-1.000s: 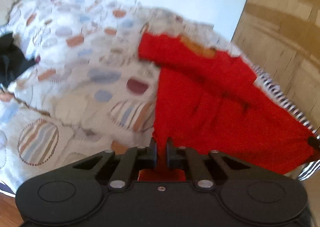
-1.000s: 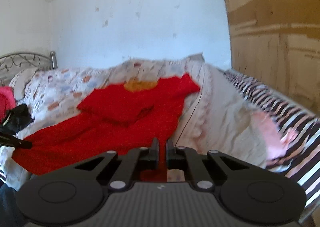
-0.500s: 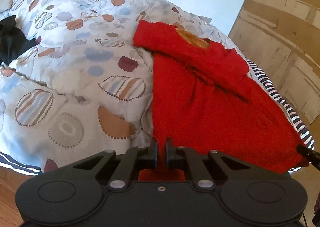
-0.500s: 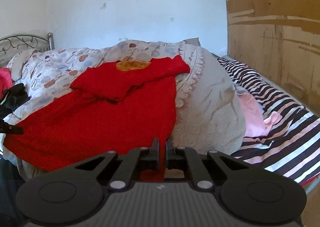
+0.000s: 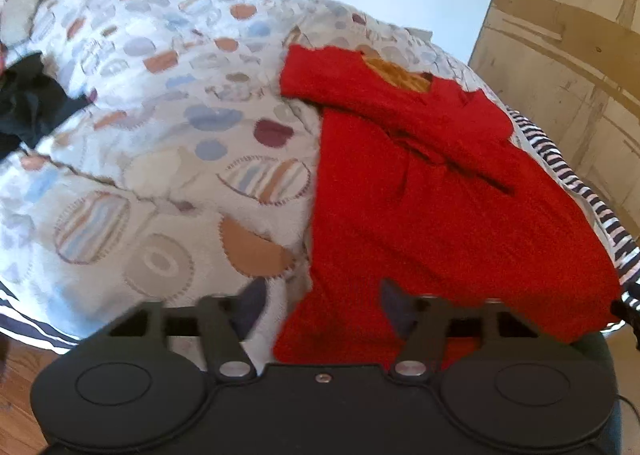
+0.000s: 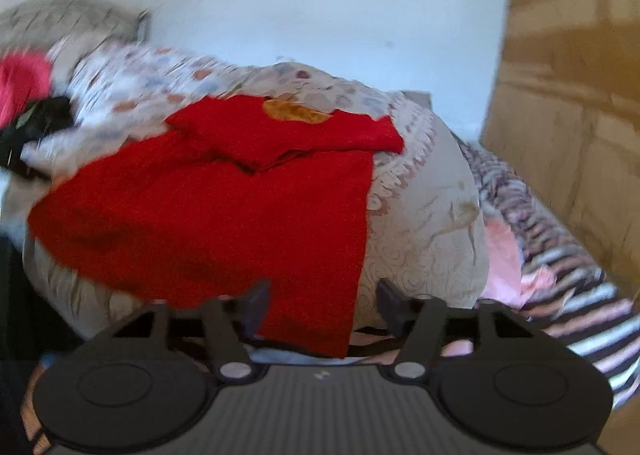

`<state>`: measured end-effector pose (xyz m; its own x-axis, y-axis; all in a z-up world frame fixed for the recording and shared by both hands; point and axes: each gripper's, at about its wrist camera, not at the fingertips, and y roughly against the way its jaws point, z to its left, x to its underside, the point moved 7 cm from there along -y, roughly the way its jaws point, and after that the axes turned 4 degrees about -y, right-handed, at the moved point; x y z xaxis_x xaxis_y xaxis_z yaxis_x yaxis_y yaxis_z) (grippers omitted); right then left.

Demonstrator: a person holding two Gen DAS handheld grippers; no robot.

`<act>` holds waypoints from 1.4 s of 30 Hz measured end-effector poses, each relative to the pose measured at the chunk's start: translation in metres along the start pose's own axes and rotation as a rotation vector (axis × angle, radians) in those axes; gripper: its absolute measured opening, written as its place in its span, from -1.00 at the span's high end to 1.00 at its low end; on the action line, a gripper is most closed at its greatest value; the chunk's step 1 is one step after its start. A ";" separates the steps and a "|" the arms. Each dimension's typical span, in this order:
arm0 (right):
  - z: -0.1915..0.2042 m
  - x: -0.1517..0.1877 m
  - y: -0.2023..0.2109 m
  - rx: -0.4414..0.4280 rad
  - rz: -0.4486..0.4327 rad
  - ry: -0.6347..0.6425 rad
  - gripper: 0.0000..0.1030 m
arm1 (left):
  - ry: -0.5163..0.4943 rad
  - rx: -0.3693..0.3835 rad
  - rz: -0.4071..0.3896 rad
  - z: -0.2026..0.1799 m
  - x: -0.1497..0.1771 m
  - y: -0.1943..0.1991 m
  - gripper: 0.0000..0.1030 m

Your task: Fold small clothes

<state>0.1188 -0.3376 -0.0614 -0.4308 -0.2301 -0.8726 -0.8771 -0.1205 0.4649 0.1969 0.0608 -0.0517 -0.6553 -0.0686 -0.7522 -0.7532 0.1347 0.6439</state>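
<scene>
A red garment [image 5: 432, 207] with an orange collar patch [image 5: 396, 73] lies spread on the bed, its sleeves folded across the chest. My left gripper [image 5: 322, 299] is at the hem's left corner; its jaws are opening, and the cloth lies loose between the fingers with no pad pressing it. In the right wrist view the same red garment [image 6: 240, 211] drapes over the bed edge. My right gripper [image 6: 320, 301] is at the hem's right corner, jaws also opening, with the corner hanging free between the fingers.
A quilt with coloured ovals [image 5: 160, 143] covers the bed. A black garment [image 5: 28, 111] lies at the far left, a pink cloth [image 6: 504, 255] and striped sheet [image 6: 580, 315] to the right. A wooden wardrobe [image 6: 572, 95] stands at the right.
Both grippers were shut on the red garment's hem corners; now both have spread their jaws and let the hem go. The garment lies on the bed.
</scene>
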 end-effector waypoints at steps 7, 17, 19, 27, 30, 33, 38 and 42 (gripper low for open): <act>0.046 0.022 -0.006 0.090 0.021 0.402 -0.75 | -0.038 -0.013 -0.069 -0.008 -0.006 0.009 -0.89; 0.061 0.027 -0.021 0.227 -0.039 0.598 -0.05 | -0.139 0.006 -0.111 -0.027 -0.006 0.013 -0.94; 0.062 0.024 -0.017 0.188 -0.055 0.591 0.53 | -0.167 0.044 -0.132 -0.035 -0.003 0.016 -0.95; 0.046 -0.030 -0.008 -0.024 -0.087 0.284 0.88 | -0.410 0.228 -0.193 -0.100 0.029 0.016 -0.99; 0.036 -0.058 -0.009 -0.096 -0.114 0.187 0.89 | -0.472 0.213 -0.215 -0.119 0.038 0.005 -0.99; 0.021 -0.086 -0.025 -0.162 -0.112 0.112 0.89 | -0.472 0.208 -0.203 -0.130 0.042 -0.008 -0.99; 0.002 -0.113 -0.064 -0.187 -0.102 0.065 0.89 | -0.481 0.102 -0.167 -0.132 0.039 -0.030 -0.99; -0.010 -0.125 -0.089 -0.225 -0.087 -0.052 0.89 | -0.492 0.050 -0.118 -0.124 0.037 -0.043 -0.98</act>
<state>0.2526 -0.3074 0.0082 -0.3709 -0.1596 -0.9148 -0.8448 -0.3510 0.4038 0.1978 -0.0705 -0.0901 -0.4525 0.3856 -0.8041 -0.8089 0.2020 0.5521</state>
